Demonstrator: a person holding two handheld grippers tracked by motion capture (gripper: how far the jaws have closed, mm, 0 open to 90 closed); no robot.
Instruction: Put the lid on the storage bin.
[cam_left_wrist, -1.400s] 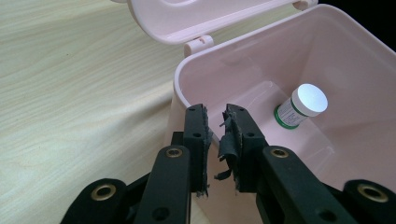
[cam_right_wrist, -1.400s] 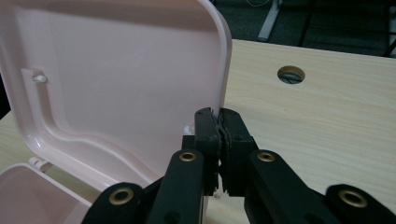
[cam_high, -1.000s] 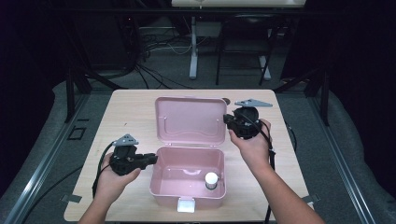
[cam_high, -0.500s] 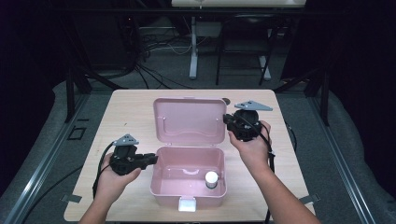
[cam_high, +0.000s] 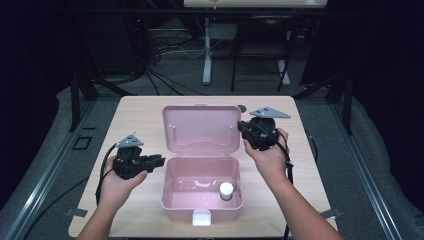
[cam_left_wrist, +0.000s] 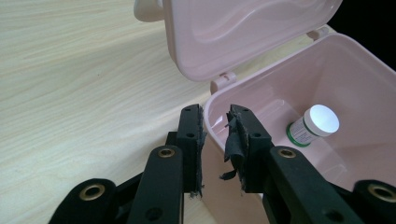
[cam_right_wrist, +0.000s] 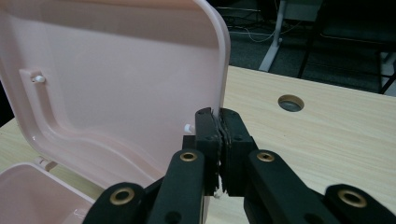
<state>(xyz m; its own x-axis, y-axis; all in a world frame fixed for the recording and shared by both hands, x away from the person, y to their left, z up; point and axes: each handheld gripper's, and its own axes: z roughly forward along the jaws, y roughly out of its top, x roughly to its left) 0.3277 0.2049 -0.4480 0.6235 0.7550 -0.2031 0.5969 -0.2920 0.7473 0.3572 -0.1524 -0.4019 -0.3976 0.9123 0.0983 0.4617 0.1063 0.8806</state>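
Between the left claw (cam_left_wrist: 215, 140) pads, box wall (cam_left_wrist: 212, 122), lid (cam_right_wrist: 116, 84) edge in right claw (cam_right_wrist: 219, 154)

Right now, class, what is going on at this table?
A person works a pink box on a wooden table with two hand-held grippers. The right gripper is shut on the edge of the raised lid, holding it open. The left gripper straddles the box's left wall; its jaws have just been opening, with gaps showing. A small white-capped bottle stands inside.
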